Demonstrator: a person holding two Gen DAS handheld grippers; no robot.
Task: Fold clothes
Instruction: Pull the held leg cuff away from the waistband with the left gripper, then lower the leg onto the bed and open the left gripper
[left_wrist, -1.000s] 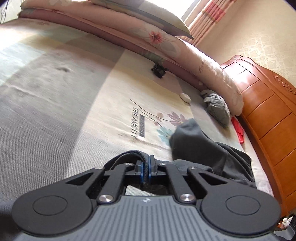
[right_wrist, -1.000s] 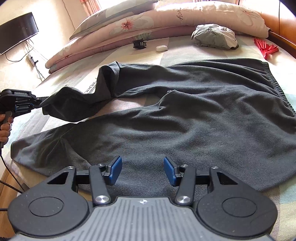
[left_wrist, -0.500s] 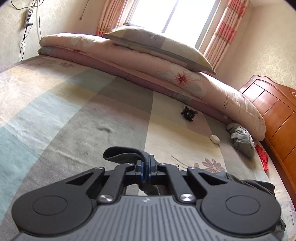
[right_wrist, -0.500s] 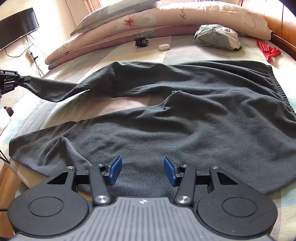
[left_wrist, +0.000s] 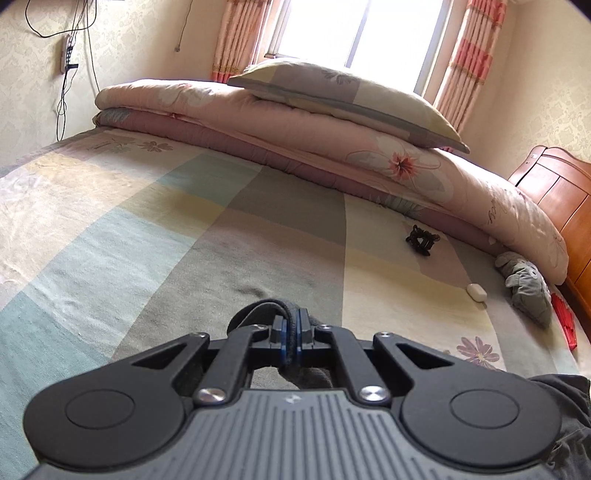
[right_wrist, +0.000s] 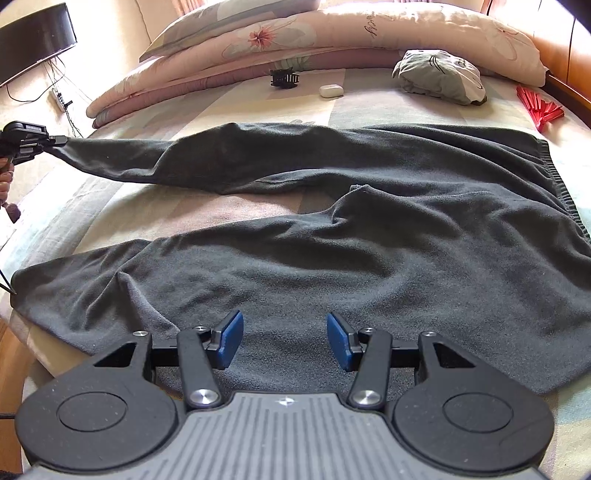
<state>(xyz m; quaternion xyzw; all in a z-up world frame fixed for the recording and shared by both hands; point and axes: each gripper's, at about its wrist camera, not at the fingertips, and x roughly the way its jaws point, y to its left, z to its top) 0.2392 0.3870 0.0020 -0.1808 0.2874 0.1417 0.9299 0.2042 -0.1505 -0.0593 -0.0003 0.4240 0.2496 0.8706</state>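
A pair of dark grey trousers (right_wrist: 369, 240) lies spread across the patchwork bedsheet (right_wrist: 229, 206), waistband at the right. The far leg (right_wrist: 155, 158) is stretched out straight to the left, and its cuff (left_wrist: 266, 310) is pinched in my left gripper (left_wrist: 291, 325), which is shut on it. That gripper (right_wrist: 61, 141) shows at the left edge of the right wrist view, held by a hand (right_wrist: 5, 173). My right gripper (right_wrist: 284, 336) hovers open just over the near leg (right_wrist: 147, 295), nothing between its blue pads.
A folded quilt with a pillow (left_wrist: 332, 99) runs along the far side of the bed. On the sheet lie a black hair claw (right_wrist: 284, 77), a white earbud case (right_wrist: 331, 90), a bundled grey garment (right_wrist: 439, 75) and a red fan (right_wrist: 539, 109). A wooden headboard (left_wrist: 557, 188) stands at the right.
My left gripper has carried the cuff leftward and a little up, pulling the crumpled far leg out straight. Its view swung up toward the window. The right gripper has stayed put and open.
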